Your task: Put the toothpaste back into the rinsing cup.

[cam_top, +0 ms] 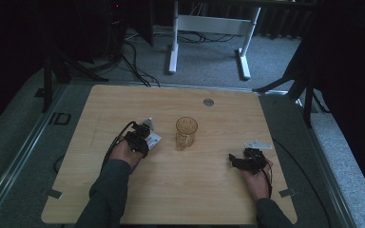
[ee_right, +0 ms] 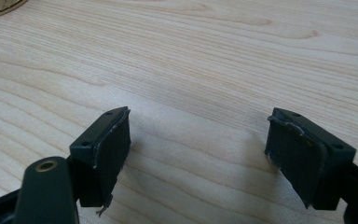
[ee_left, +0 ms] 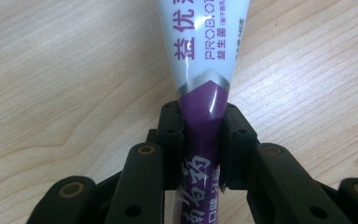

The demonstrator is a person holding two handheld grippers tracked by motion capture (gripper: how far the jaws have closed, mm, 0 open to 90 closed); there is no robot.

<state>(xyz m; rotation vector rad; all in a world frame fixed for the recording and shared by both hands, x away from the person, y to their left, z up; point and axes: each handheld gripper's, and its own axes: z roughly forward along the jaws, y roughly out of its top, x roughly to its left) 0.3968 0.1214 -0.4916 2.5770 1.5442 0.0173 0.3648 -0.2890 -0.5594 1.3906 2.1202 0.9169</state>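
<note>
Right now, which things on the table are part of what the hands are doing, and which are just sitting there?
Part of the job:
- the purple and white tube, squeezed between the left gripper fingers
- the amber glass cup, standing beside it

Just sitting there:
- the right gripper, open with nothing between its fingers
- the small round grey cap in the wooden table

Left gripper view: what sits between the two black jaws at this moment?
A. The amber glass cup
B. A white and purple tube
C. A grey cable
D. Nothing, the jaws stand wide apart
B: the left gripper has its pads pressed on both sides of the purple end of the white and purple tube, which lies on the wooden table.
</note>
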